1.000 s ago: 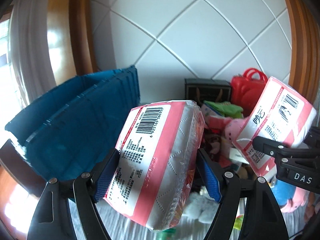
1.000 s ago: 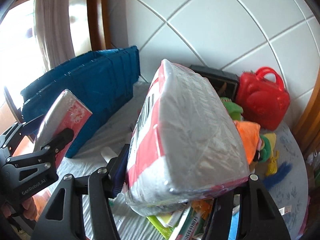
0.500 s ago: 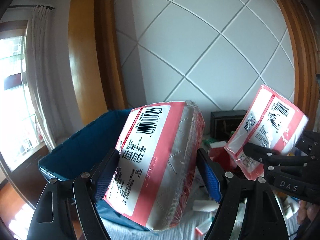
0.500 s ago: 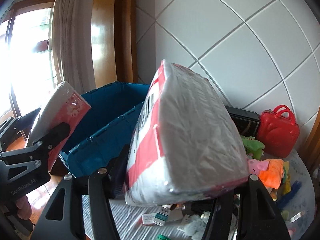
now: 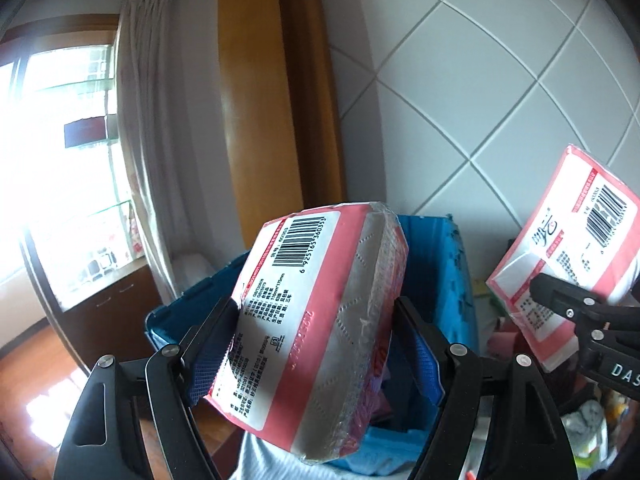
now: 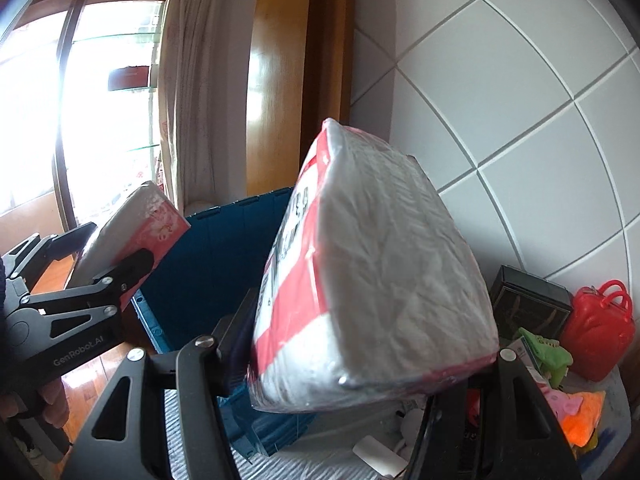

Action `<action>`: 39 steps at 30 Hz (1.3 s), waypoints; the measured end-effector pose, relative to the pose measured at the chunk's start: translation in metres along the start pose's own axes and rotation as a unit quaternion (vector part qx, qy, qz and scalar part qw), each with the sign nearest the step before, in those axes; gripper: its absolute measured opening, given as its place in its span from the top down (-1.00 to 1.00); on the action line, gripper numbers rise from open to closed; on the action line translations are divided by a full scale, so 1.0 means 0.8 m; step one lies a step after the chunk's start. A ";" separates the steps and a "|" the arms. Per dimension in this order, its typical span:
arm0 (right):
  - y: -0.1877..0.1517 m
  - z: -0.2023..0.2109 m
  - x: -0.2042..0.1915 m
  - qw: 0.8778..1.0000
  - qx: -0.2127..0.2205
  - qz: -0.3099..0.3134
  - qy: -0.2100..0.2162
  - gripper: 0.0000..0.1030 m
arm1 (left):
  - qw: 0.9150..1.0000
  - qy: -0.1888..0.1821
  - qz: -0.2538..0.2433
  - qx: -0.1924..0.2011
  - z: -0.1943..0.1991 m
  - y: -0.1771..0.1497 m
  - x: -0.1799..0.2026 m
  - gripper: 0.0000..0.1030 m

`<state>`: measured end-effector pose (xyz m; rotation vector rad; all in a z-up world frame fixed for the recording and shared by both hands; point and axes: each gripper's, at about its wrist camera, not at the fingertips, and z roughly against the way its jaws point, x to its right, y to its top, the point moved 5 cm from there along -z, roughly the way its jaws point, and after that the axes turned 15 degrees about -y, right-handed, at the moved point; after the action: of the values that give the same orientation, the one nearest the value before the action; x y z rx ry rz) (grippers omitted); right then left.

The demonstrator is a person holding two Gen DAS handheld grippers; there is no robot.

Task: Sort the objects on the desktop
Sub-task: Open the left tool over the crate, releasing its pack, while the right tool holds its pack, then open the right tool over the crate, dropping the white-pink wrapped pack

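Barcode digits 6 925165 360353 are printed on the tissue pack (image 5: 316, 320) label. "DAS" is read on the right gripper (image 5: 576, 320) body; "GenRobot.AI" on the left gripper (image 6: 116, 256) body.

Bright daylight floods in from the window (image 5: 60, 152) at left, blown out to white glare. Fisheye bending curves the edges, and dark vignetting fills the corners.

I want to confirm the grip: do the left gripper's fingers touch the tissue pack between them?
Touching. In the left wrist view, both blue-padded fingers press against the sides of the tissue pack, which hangs above the blue bin.
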<state>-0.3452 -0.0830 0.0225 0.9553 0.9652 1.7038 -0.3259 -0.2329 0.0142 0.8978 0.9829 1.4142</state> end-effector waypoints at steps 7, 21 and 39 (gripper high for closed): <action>0.028 -0.045 -0.044 1.000 0.003 0.002 -0.002 -0.14 | 1.000 0.001 0.005 -0.013 -0.055 0.011 -0.068 -0.52; 0.052 -0.146 -0.138 0.997 -0.048 0.016 -0.057 -0.14 | 0.997 -0.047 0.017 -0.065 -0.149 -0.003 -0.155 -0.54; 0.079 -0.187 -0.165 0.993 -0.062 0.018 -0.099 -0.35 | 0.994 -0.071 0.016 -0.077 -0.186 -0.003 -0.178 -0.71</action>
<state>-0.4658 -0.2519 -0.0012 1.0418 0.7080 1.6444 -0.4535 -0.3856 -0.0401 0.8902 0.7453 1.4113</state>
